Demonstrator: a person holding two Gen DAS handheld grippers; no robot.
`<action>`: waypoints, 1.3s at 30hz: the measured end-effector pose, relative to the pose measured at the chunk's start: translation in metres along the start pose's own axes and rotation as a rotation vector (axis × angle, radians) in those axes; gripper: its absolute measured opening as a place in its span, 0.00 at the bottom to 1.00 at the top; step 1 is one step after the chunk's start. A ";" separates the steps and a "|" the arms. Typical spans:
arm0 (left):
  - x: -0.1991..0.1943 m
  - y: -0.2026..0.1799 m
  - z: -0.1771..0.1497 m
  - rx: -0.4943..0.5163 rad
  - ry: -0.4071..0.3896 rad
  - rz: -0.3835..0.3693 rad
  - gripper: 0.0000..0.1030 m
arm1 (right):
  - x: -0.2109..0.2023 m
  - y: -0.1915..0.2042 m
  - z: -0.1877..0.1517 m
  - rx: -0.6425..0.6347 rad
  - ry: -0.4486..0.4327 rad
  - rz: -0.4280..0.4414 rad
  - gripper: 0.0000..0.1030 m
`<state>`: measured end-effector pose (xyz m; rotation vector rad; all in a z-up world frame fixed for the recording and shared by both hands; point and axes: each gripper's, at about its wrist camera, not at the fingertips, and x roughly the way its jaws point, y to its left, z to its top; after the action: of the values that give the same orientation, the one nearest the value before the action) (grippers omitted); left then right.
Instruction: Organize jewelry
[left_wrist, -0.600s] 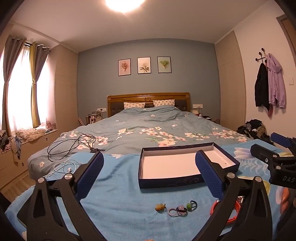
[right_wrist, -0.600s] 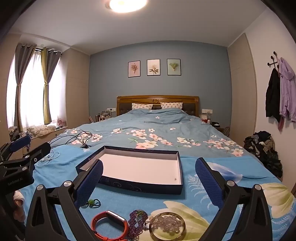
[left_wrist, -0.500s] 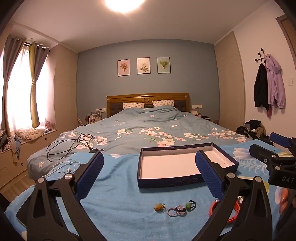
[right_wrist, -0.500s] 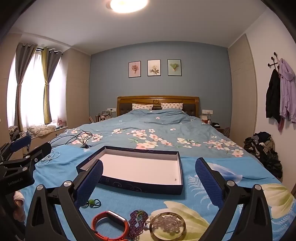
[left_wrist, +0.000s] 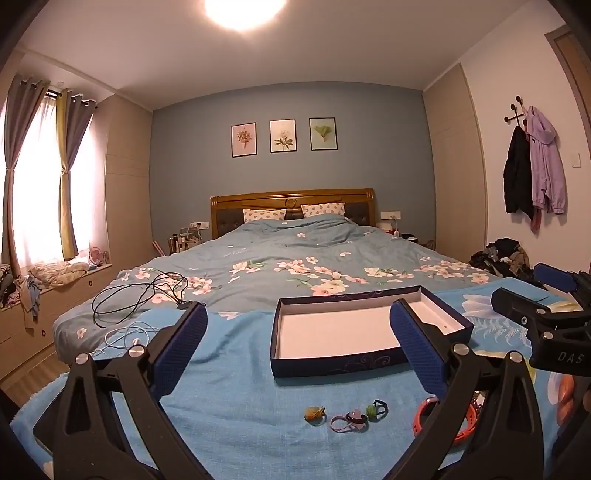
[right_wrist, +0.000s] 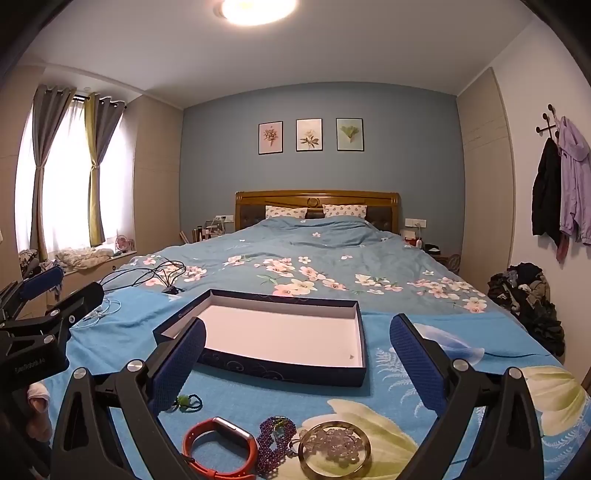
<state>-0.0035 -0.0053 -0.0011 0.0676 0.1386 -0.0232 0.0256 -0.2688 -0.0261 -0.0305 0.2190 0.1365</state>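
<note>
Above bedspread (left_wrist: 240, 387), both tongs near-level, agape.

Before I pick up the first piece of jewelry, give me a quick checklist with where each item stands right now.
1. Left gripper open, nothing between the jaws: ok.
2. Right gripper open, nothing between the jaws: ok.
3. Navy box open, white floor bare except one tiny speck: ok.
4. Orange wristband, purple bead bracelet, gold bangle within right gripper's view, unobstructed: ok.
5. Three small hair ties lying apart from the box: ok.
6. Bracelet tangled with bangle: cannot tell.
</note>
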 end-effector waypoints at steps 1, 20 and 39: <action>0.000 0.000 0.000 -0.001 0.000 0.000 0.95 | 0.000 0.000 0.000 0.001 0.000 0.003 0.93; -0.003 0.001 0.002 -0.014 -0.002 0.014 0.95 | 0.000 -0.004 -0.001 0.013 -0.003 0.009 0.93; -0.002 0.000 0.002 -0.014 -0.002 0.009 0.95 | -0.001 -0.005 -0.002 0.016 -0.004 0.009 0.93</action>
<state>-0.0057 -0.0055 0.0012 0.0543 0.1360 -0.0131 0.0247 -0.2743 -0.0277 -0.0130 0.2162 0.1439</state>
